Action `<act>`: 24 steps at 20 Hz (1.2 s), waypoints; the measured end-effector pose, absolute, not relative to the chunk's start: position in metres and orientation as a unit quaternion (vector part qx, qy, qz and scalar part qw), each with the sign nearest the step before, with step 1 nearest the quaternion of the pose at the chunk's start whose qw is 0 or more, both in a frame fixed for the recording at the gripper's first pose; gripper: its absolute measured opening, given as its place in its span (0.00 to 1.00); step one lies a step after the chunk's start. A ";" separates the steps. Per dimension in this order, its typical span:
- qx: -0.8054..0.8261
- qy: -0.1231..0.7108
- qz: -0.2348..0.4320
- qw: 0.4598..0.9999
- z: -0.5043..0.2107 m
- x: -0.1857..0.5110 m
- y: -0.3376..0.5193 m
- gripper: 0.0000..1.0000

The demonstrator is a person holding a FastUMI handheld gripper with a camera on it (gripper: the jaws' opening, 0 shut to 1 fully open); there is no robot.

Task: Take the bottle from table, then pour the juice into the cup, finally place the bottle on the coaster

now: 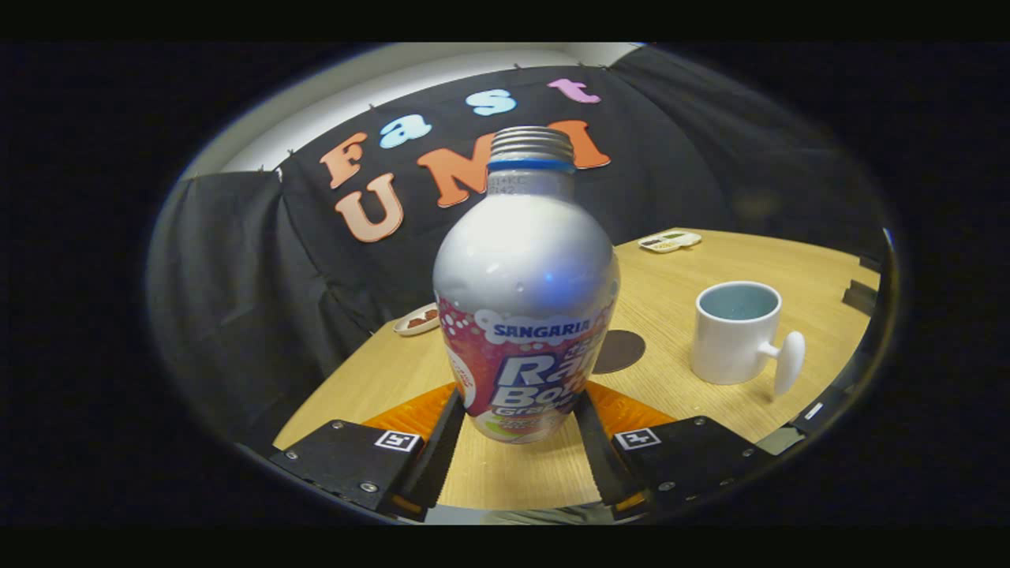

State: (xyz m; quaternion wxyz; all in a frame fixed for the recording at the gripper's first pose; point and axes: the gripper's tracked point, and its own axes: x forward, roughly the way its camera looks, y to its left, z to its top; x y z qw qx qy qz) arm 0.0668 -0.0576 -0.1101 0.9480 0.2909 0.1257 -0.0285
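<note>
Silver "SANGARIA" bottle in claw

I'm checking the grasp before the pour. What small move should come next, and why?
Probably lift the bottle slightly. The gripper appears to have both fingers against its lower body, and its cap is off. The white mug stands beyond, on the right finger's side, past the dark coaster.

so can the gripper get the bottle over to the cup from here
Probably yes. The gripper looks shut on the bottle, and the cup stands beyond the fingers with bare table between.
</note>
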 end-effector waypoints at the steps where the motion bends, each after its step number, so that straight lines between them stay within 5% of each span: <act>1: 0.325 0.122 -0.029 0.937 -0.106 0.067 -0.058 0.75; 24: 0.650 0.100 -0.032 0.753 -0.070 0.120 -0.058 0.73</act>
